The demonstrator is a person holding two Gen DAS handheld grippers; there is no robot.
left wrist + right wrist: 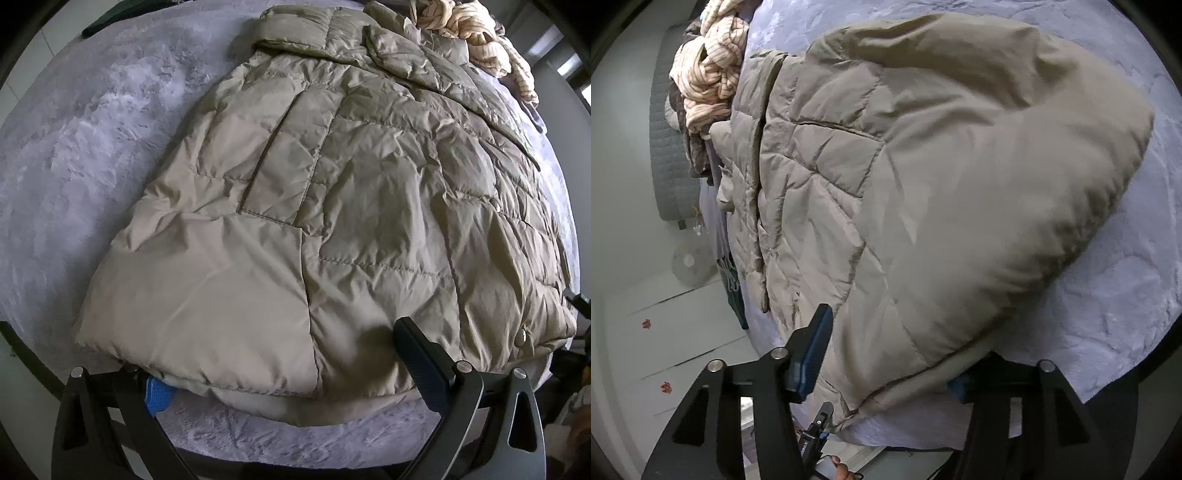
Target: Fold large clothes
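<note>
A beige quilted puffer jacket (369, 192) lies spread on a grey plush cover (74, 147), folded over on itself, with a sewn pocket panel on top. In the left wrist view my left gripper (288, 373) stands wide at the jacket's near hem. One blue pad (159, 397) is tucked under the edge and the other finger (417, 354) rests on top. In the right wrist view the jacket (942, 184) fills the frame. My right gripper (890, 354) straddles its near corner, with the left pad (809, 354) just clear of the fabric and the right finger mostly hidden beneath it.
A heap of cream striped clothing (476, 33) (713, 70) lies beyond the jacket's collar end. The grey cover (1108, 295) spreads out beside the jacket. Past the bed's edge are a grey quilted mat (668, 147) and white floor (665, 332).
</note>
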